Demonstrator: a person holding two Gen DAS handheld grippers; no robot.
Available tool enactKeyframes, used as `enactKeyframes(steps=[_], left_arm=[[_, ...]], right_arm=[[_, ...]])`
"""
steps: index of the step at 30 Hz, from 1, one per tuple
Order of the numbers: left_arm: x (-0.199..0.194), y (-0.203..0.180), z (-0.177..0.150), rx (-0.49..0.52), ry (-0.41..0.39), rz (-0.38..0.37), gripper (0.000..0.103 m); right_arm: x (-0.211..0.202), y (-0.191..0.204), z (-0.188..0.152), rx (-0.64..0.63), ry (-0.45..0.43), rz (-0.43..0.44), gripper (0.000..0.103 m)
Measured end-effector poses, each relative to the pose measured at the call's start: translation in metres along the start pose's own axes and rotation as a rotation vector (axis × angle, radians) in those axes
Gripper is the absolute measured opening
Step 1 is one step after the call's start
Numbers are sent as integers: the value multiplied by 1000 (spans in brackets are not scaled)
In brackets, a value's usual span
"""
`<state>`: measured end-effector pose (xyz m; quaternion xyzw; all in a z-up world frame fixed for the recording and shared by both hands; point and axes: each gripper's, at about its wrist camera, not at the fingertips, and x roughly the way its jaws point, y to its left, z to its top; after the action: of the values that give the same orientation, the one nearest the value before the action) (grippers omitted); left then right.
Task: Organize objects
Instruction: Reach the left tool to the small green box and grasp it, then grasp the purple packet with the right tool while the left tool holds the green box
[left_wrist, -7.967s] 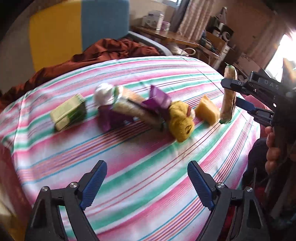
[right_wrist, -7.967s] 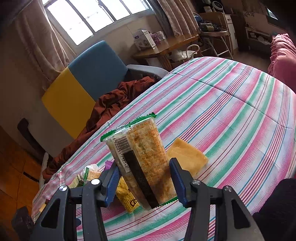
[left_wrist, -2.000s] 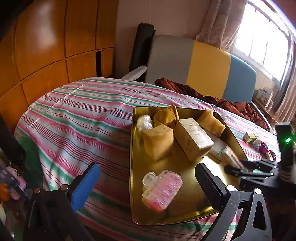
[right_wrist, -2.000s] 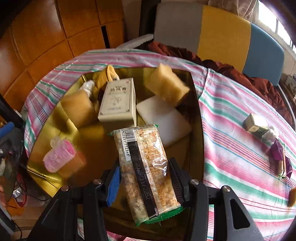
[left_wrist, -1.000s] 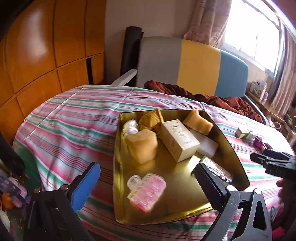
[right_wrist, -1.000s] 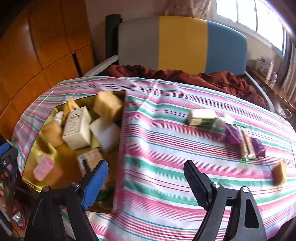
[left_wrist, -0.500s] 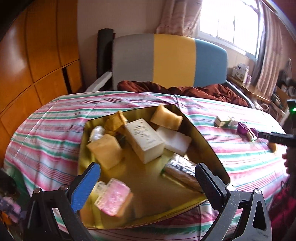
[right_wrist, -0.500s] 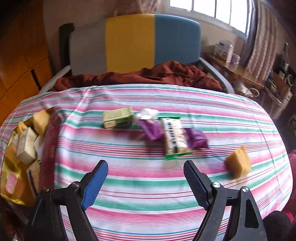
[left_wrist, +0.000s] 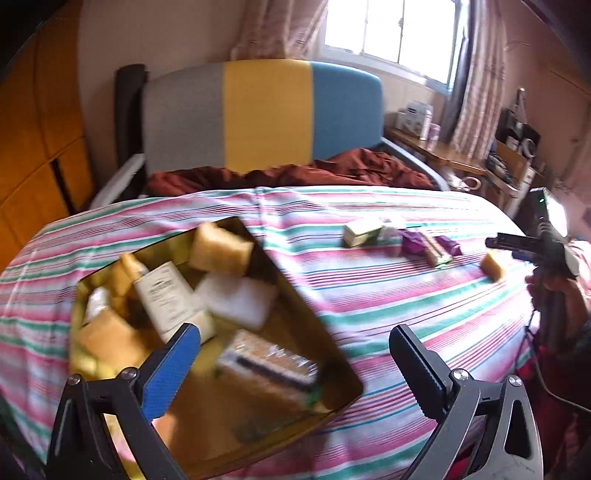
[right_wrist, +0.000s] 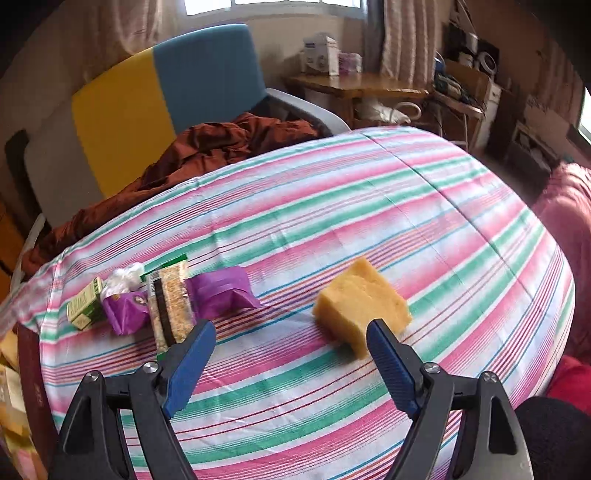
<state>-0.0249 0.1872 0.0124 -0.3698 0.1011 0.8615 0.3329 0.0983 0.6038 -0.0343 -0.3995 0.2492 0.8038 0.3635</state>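
Note:
A gold tray (left_wrist: 325, 321) on the striped tablecloth holds a cracker packet (left_wrist: 266, 363), a beige box (left_wrist: 166, 295), a white block (left_wrist: 236, 299) and yellow sponges. My left gripper (left_wrist: 295, 363) is open and empty above the tray's near right corner. My right gripper (right_wrist: 290, 352) is open and empty just in front of a yellow sponge (right_wrist: 360, 304); it also shows in the left wrist view (left_wrist: 517, 243). On the cloth lie a second cracker packet (right_wrist: 170, 304), two purple wrappers (right_wrist: 221, 291), a green box (right_wrist: 85, 302) and a white lump (right_wrist: 123, 277).
A grey, yellow and blue chair (left_wrist: 262, 122) with a brown cloth (left_wrist: 295, 171) stands behind the table. A wooden side table (right_wrist: 354, 85) with boxes is at the back right. The tray's edge (right_wrist: 33, 376) shows at far left in the right wrist view.
The right gripper let go of the cracker packet in the tray, swung right and moved close to the yellow sponge. The left gripper's view turned right too.

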Motion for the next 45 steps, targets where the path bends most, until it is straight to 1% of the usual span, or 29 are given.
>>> enactKeyframes(steps=[4, 8, 13, 14, 15, 16, 17, 19, 24, 27, 29, 32, 34, 35, 36, 37, 38, 39, 41, 45], left_arm=[[21, -19, 14, 14, 34, -52, 103], [44, -40, 31, 62, 77, -65, 103], [83, -59, 59, 75, 135, -83, 102], [93, -62, 64, 81, 147, -76, 98], [104, -65, 69, 88, 161, -73, 90], [113, -65, 72, 89, 175, -73, 87], [125, -67, 76, 88, 196, -75, 86], [145, -73, 83, 96, 226, -71, 86], [187, -96, 100, 202, 260, -47, 85], [212, -107, 110, 299, 264, -17, 84], [229, -113, 115, 353, 272, -18, 82], [248, -118, 121, 403, 273, -24, 81], [259, -119, 123, 403, 291, -44, 76], [266, -119, 123, 400, 304, -51, 69], [270, -120, 123, 397, 313, -54, 59], [276, -119, 122, 388, 324, -50, 53], [281, -117, 121, 369, 337, -52, 37], [285, -115, 119, 342, 354, -72, 31], [283, -110, 118, 300, 341, -81, 30], [274, -113, 111, 279, 332, -73, 30]], right_arm=[[-2, -17, -1, 88, 4, 3, 85], [-2, -31, -2, 163, 22, 27, 85], [-5, -31, -4, 166, 23, 60, 85], [-6, -29, -3, 157, 23, 70, 85], [-6, -27, -4, 148, 24, 78, 85], [-7, -24, -4, 138, 25, 86, 85], [-7, -22, -4, 129, 26, 95, 85], [-7, -19, -3, 115, 30, 109, 85], [-7, -20, -2, 119, 32, 147, 85], [-4, -22, -2, 129, 47, 167, 85], [-3, -23, -2, 135, 54, 173, 85], [-2, -24, -2, 142, 58, 180, 85], [-1, -26, -1, 150, 58, 179, 85], [-1, -27, -1, 156, 57, 177, 85], [-2, -29, -1, 165, 53, 174, 85], [-2, -32, 0, 177, 47, 170, 85], [-3, -34, 0, 190, 42, 166, 85], [-4, -38, 1, 207, 35, 163, 85], [-7, -49, 1, 258, 12, 157, 85], [-13, -83, 0, 413, -39, 139, 85]])
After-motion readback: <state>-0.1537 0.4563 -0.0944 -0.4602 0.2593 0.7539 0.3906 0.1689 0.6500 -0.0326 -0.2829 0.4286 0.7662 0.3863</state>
